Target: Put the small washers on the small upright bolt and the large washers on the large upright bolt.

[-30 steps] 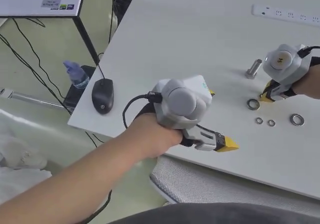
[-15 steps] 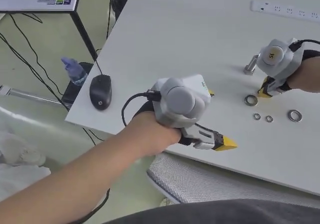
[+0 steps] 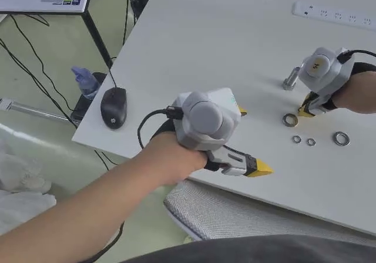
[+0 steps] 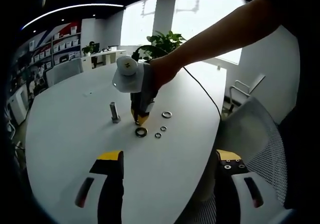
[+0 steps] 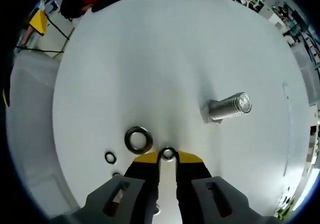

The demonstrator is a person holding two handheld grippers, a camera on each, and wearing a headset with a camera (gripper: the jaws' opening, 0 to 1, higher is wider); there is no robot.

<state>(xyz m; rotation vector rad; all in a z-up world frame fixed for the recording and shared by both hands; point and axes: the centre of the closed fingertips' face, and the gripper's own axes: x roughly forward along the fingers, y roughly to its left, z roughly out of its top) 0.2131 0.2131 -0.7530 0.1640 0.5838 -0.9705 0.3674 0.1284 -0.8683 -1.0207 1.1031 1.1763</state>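
large flat steel washer [image 3: 289,120] lies on the white tabletop [image 3: 194,46], just beside the right gripper [image 3: 305,111] tips at their 8 o'clock in the head view. the silver hex-head upright bolt [image 3: 290,78] stands at 12 o'clock of that washer, apart from it. two small steel washers [image 3: 296,139] lie side by side at 5 o'clock of the large washer. a second large steel washer [image 3: 341,138] lies at 3 o'clock of them. no washer is on the bolt.

right gripper: yellow tips pointed down at the tabletop. in the right gripper view its jaws stand close together with a narrow gap, and a small metal ring [image 5: 169,153] sits right at the tips; whether it is clamped cannot be told.

left gripper [image 3: 251,140]: held near the table's near edge, at 9 o'clock of the small washers and apart from them, jaws wide apart, holding nothing.

black computer mouse [image 3: 113,107] rests near the table's 9 o'clock edge. white power strip [image 3: 335,15] lies at 1 o'clock of the bolt.
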